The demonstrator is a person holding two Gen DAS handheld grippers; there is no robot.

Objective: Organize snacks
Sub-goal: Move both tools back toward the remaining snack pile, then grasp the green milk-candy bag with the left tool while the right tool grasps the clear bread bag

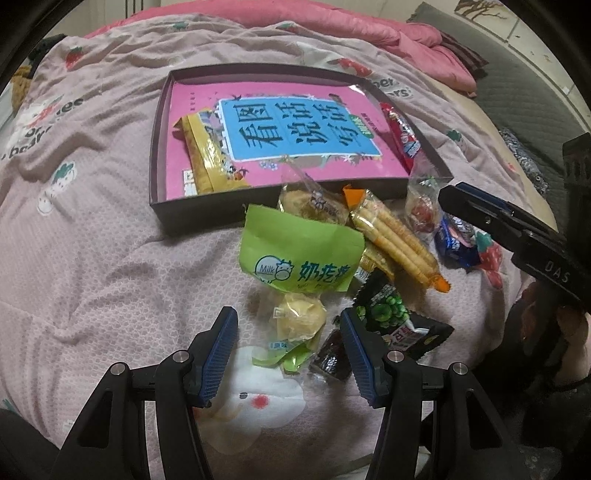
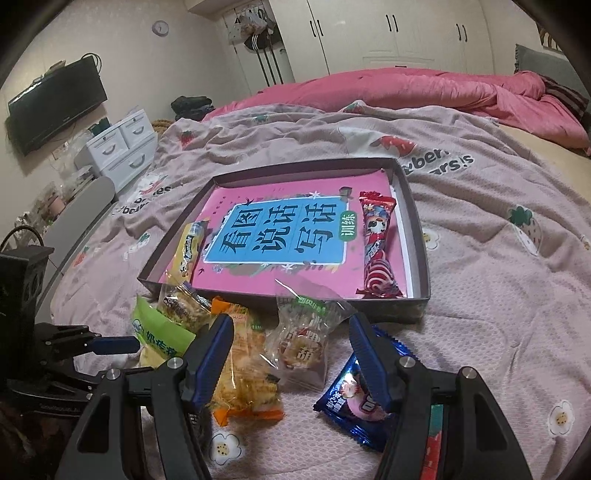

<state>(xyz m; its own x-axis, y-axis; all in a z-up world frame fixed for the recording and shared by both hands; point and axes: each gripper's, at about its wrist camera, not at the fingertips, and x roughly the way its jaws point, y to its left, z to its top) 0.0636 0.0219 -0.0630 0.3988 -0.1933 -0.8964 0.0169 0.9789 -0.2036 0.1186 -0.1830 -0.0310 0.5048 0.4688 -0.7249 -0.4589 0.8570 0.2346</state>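
1. Bedroom setting. Pink quilted blanket (image 2: pixel 480 258) with strawberry prints covers the bed; a pink duvet (image 2: pixel 424 88) is bunched behind it.
2. Shallow dark box (image 1: pixel 192 212) sits on the blanket, a pink book (image 1: pixel 295 129) lying flat inside. Yellow snack packet (image 1: pixel 201 155) lies along the box's left side, red snack bar (image 1: pixel 402 134) along its right.
3. Loose pile on the blanket just in front of the box: green milk-snack packet (image 1: pixel 299 258), orange-ended bag of egg rolls (image 1: pixel 395 236), clear-wrapped pastry (image 1: pixel 314 206), clear-wrapped round sweet (image 1: pixel 421 210), blue packet (image 1: pixel 456 240), black green-pea packet (image 1: pixel 395 321).
4. Left gripper (image 1: pixel 288 350): jaws spread wide, grasping nothing. A clear-wrapped yellow pastry (image 1: pixel 299 319) lies between the blue pads; contact cannot be told. A small dark wrapped piece (image 1: pixel 330 358) sits by the right pad.
5. Right gripper (image 2: pixel 291 360): jaws spread wide, holding nothing, low over the pile. Round sweet lies between the fingers; the right finger overlaps the blue packet, the left overlaps the egg-roll bag.
6. View differences: only the right wrist view shows the wall TV (image 2: pixel 55 107), white drawer unit (image 2: pixel 118 147), wardrobe doors (image 2: pixel 388 33). Only the left wrist view shows the pea packet and yellow pastry.
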